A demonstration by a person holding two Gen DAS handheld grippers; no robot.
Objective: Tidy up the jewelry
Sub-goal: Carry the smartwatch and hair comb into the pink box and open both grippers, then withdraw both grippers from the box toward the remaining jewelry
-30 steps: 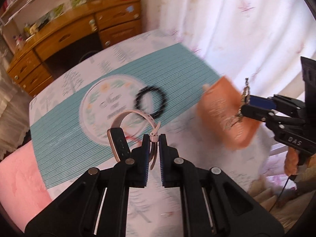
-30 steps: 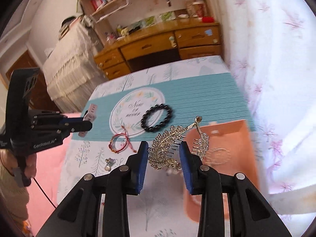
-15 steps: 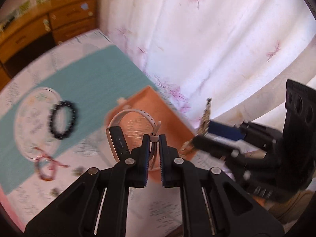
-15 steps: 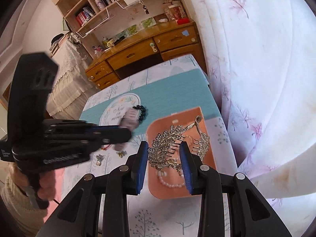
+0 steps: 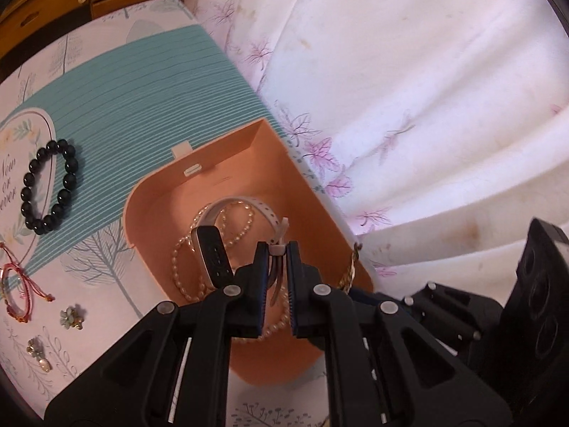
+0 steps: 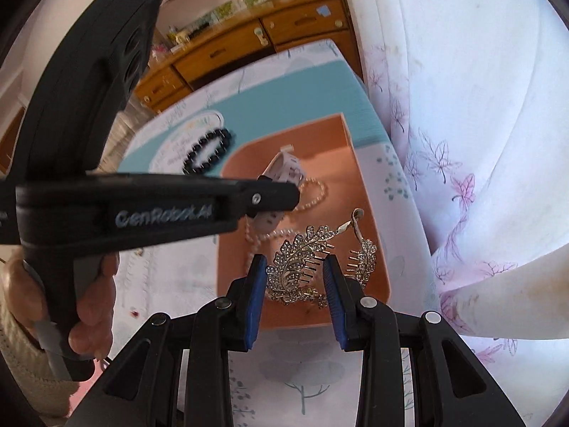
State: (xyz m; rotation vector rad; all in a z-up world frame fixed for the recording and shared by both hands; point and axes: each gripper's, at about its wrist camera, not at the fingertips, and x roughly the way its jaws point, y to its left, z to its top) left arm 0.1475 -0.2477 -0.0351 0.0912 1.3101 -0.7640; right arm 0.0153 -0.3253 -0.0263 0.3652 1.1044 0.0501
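Both my grippers have swung from over the teal mat to above the orange box (image 5: 220, 163) at frame centre: left gripper (image 5: 274, 267) pinching the watch strap (image 5: 245, 204), right gripper (image 6: 295, 277) clamping the rhinestone hair comb (image 6: 298, 256), both ready for release.

A sunlit floral curtain (image 5: 409, 71) hangs beside a wooden drawer unit (image 6: 249, 49).
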